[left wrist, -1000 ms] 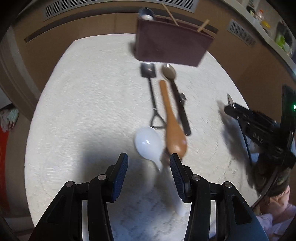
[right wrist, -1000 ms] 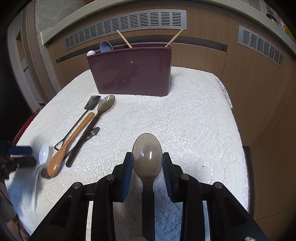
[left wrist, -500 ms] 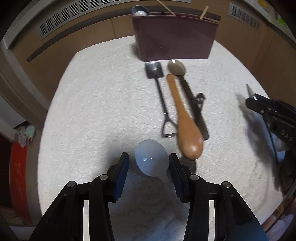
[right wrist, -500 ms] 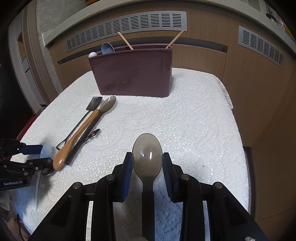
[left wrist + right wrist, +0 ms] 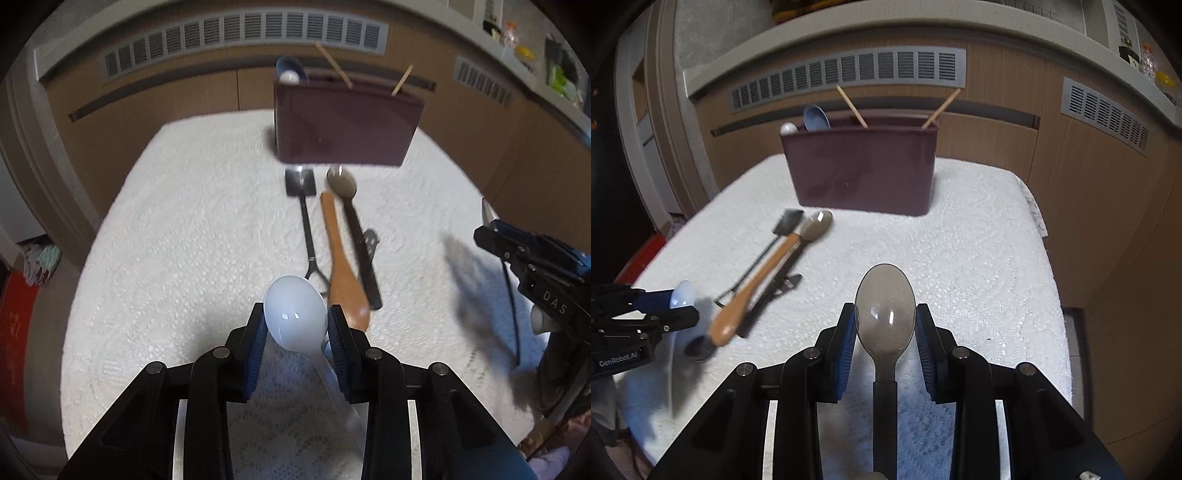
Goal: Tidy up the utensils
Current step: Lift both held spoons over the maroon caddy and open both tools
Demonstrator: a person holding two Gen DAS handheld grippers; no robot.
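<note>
Nearest to the left wrist camera, the left gripper has its jaws closed in on the bowl of a white soup spoon; they have just been closing, and the blue pads now press its two sides. The spoon's pale handle trails back under the gripper, above the white lace cloth of the desk.

Nearest to the right wrist camera, the right gripper holds a translucent grey plastic spoon, jaws narrowed onto the bowl's edges, bowl pointing forward and dark handle running back between the fingers.

Just beyond the left gripper, three utensils lie side by side on the cloth: a wooden spoon, a black square-headed scoop with a thin wire handle, and a grey spoon with a black handle. Their heads point at the holder.

Farther back stands a dark maroon utensil holder, upright near the desk's far edge. Two wooden chopsticks lean out of it at opposite angles, and a blue spoon and a white spoon end rise from its left end.
</note>
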